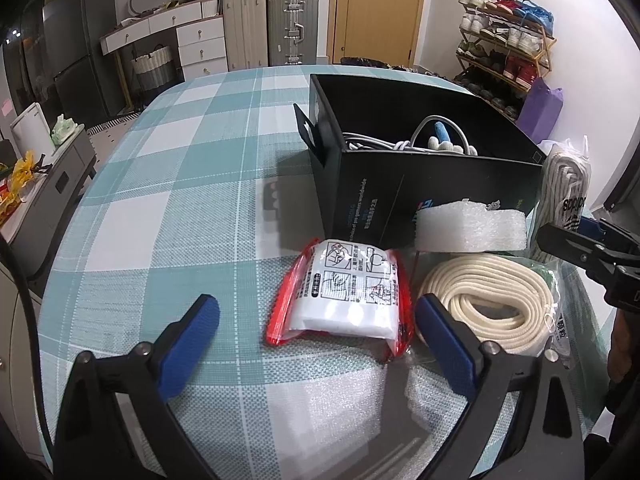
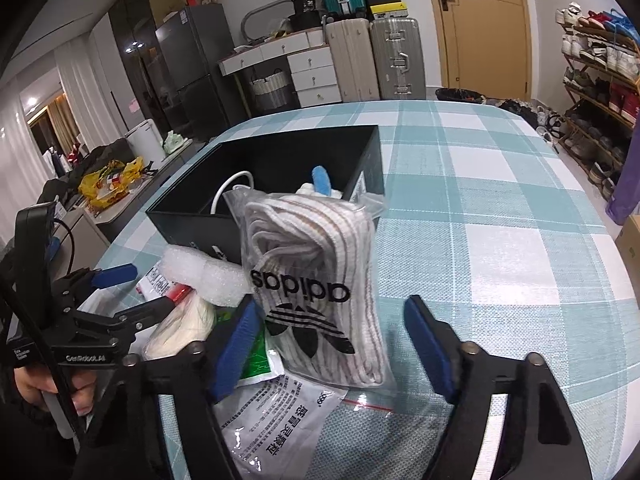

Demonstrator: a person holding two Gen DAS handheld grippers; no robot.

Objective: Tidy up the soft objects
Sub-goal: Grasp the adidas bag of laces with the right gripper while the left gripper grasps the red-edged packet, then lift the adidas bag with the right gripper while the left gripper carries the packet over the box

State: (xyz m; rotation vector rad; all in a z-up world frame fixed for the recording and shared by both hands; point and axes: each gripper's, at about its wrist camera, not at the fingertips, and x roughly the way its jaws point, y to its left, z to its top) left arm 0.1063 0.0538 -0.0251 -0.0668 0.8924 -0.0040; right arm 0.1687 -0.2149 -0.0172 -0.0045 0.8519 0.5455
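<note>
Our left tool [image 1: 316,334] is wide open around the red-edged packet [image 1: 344,300]; our right tool [image 2: 328,340] gapes around the adidas bag [image 2: 316,280], leaning at the black box [image 2: 280,168] at 12 o'clock on the desk [image 2: 500,220].

Bare tablecloth [image 1: 160,184] left of black box [image 1: 400,196]; packets [image 1: 344,292] crowd its front

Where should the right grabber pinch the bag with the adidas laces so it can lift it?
Pinch the adidas lace bag across its lower middle, by the logo, coming straight from the front. It leans upright against the black box, narrow sides facing the open right gripper, and the laces make a firm bundle there.
</note>
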